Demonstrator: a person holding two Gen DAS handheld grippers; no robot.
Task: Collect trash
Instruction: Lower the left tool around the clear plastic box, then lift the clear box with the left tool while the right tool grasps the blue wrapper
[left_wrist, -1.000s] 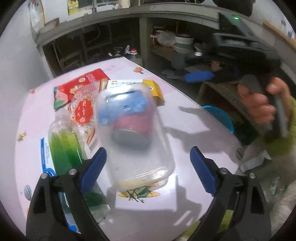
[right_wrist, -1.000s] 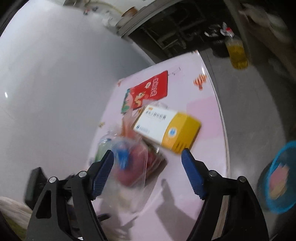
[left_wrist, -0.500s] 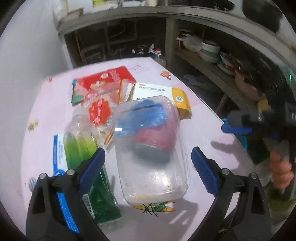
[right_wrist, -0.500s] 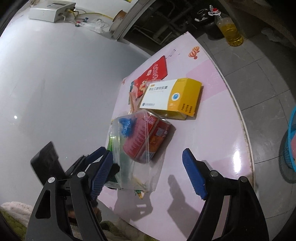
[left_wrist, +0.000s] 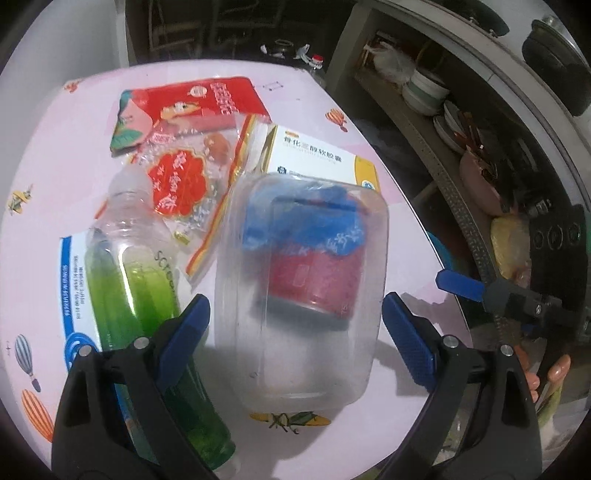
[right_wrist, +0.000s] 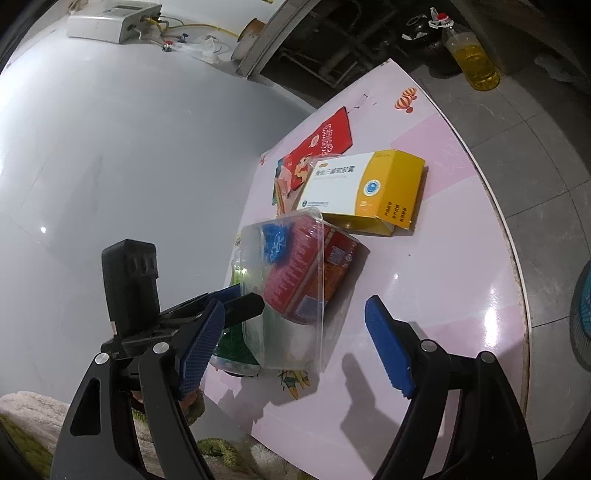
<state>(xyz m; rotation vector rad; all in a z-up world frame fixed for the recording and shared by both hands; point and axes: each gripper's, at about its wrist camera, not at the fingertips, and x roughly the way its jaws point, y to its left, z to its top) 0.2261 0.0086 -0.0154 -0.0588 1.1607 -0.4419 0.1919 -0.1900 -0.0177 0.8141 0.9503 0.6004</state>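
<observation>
A clear plastic tub (left_wrist: 303, 295) holding a red can and a blue scrap lies on the pink table (left_wrist: 399, 236). My left gripper (left_wrist: 295, 325) is open and straddles the tub's near end, with its pads just off the sides. A green bottle (left_wrist: 147, 295) lies left of the tub on a blue and white flat box (left_wrist: 72, 288). Behind them lie a clear snack wrapper (left_wrist: 177, 181), a red packet (left_wrist: 192, 99) and a white and yellow medicine box (left_wrist: 314, 158). My right gripper (right_wrist: 291, 321) is open and empty at the table's near edge, facing the tub (right_wrist: 291, 280).
A blue basket (right_wrist: 581, 317) stands on the tiled floor right of the table, and a bottle of yellow oil (right_wrist: 471, 55) stands beyond the far end. A white wall (right_wrist: 110, 147) runs along the table's left side. Shelves with bowls (left_wrist: 424, 92) are at the right.
My left gripper has rolled and closed in over the tub, which now lies between its fingers. The right gripper dropped toward the table, then held still; the left gripper entered its view.
</observation>
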